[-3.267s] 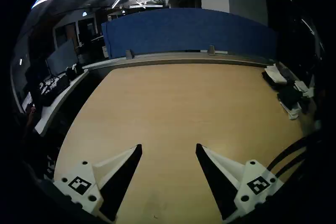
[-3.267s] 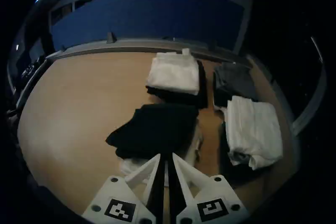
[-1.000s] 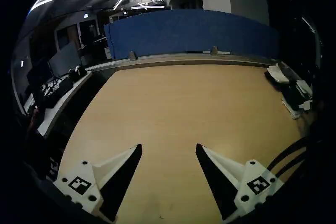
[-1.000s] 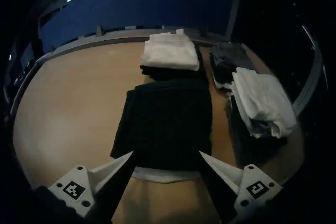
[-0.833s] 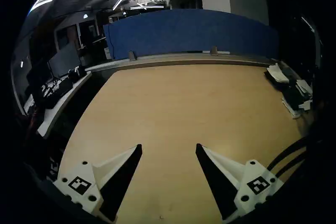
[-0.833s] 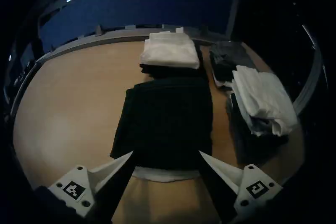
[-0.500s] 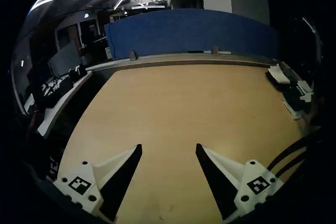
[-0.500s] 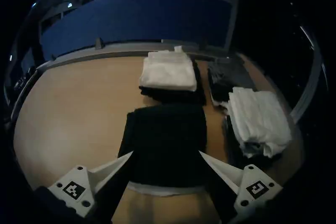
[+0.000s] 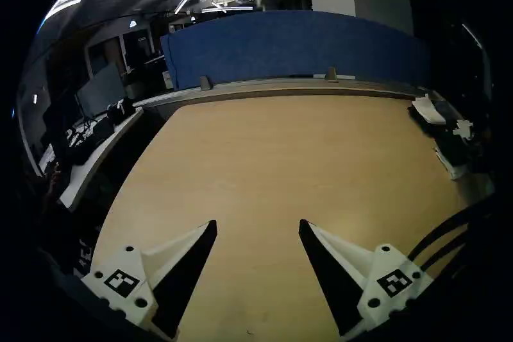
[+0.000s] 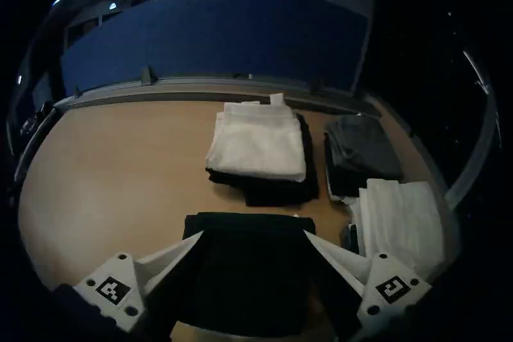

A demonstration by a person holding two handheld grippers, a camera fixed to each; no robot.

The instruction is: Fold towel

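We're hovering right gripper, spread wide, over black towel; left gripper idling released over table. Likely needing edges squared.

black towel runs off the bottom edge, sides tucked behind the right gripper, dark towel mostly buried under the white towel, piles at the right edge of the counter in the left gripper view way too tiny to sort out

Parted tongs, bare wooden table
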